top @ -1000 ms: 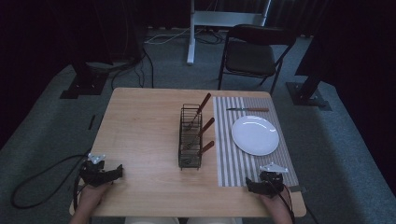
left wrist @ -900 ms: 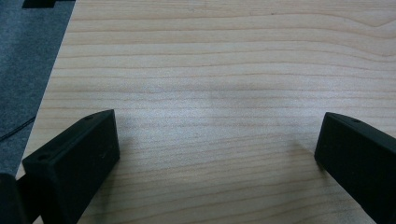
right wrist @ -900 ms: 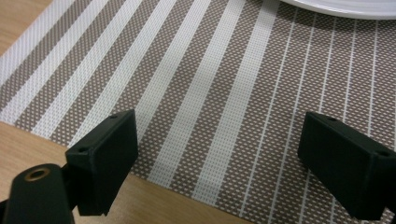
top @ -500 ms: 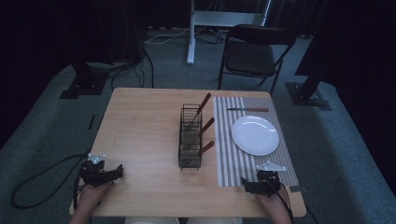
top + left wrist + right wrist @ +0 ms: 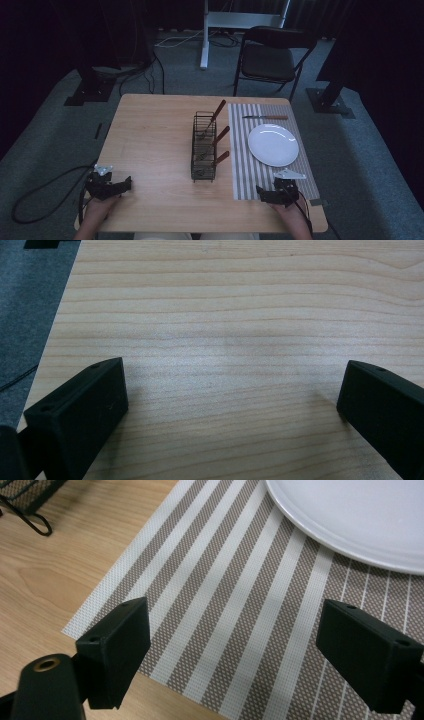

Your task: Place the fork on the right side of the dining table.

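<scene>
My left claw (image 5: 125,182) and right claw (image 5: 261,192) both released, low over the desk (image 5: 155,135), right beside the plate (image 5: 273,145).

The left gripper (image 5: 107,184) sits at the near left, the right gripper (image 5: 275,192) at the near right, both held low with jaws spread wide.
</scene>
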`<state>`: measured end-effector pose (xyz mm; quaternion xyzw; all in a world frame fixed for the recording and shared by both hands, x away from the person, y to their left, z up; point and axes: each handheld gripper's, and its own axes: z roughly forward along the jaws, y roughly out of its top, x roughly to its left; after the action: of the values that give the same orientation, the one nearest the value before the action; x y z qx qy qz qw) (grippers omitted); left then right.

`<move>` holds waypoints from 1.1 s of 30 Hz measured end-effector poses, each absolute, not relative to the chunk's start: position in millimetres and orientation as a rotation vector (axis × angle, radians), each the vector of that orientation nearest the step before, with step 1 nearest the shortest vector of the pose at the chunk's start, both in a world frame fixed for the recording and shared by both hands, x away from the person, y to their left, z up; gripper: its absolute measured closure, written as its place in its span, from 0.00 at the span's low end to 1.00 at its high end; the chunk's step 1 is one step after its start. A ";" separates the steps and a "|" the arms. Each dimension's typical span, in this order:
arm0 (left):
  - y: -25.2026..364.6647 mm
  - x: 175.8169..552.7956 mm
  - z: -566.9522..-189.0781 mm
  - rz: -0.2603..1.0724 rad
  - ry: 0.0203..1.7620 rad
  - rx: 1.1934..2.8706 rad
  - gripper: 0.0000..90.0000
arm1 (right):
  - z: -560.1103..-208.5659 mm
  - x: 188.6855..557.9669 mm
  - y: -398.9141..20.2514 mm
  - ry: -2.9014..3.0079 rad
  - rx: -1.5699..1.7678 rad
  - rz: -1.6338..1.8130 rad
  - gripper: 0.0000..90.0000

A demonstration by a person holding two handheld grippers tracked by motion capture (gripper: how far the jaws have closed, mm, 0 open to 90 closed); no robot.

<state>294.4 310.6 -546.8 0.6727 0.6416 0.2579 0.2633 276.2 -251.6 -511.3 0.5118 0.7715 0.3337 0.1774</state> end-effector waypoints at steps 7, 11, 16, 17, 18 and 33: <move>310.6 294.4 -546.7 0.698 1.735 1.819 0.00 | -503.1 280.6 -246.4 2.184 1.421 0.967 0.16; 310.6 294.4 -546.7 0.697 1.735 1.820 0.00 | -496.3 282.8 -242.5 2.182 1.401 0.989 0.16; 310.6 294.4 -546.8 0.697 1.735 1.819 0.00 | -490.0 283.7 -240.2 2.180 1.391 1.019 0.16; 310.6 294.4 -546.8 0.697 1.735 1.819 0.00 | -488.5 283.7 -239.5 2.180 1.387 1.023 0.16; 310.6 294.4 -546.8 0.697 1.735 1.819 0.00 | -487.1 283.7 -238.6 2.180 1.382 1.029 0.16; 310.6 294.4 -546.7 0.697 1.735 1.819 0.00 | -456.8 277.4 -220.3 2.209 1.264 1.152 0.17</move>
<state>294.4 310.6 -546.7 0.6727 0.6416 0.2579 0.2633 277.4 -220.3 -456.8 0.4457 0.7788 0.4061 0.1730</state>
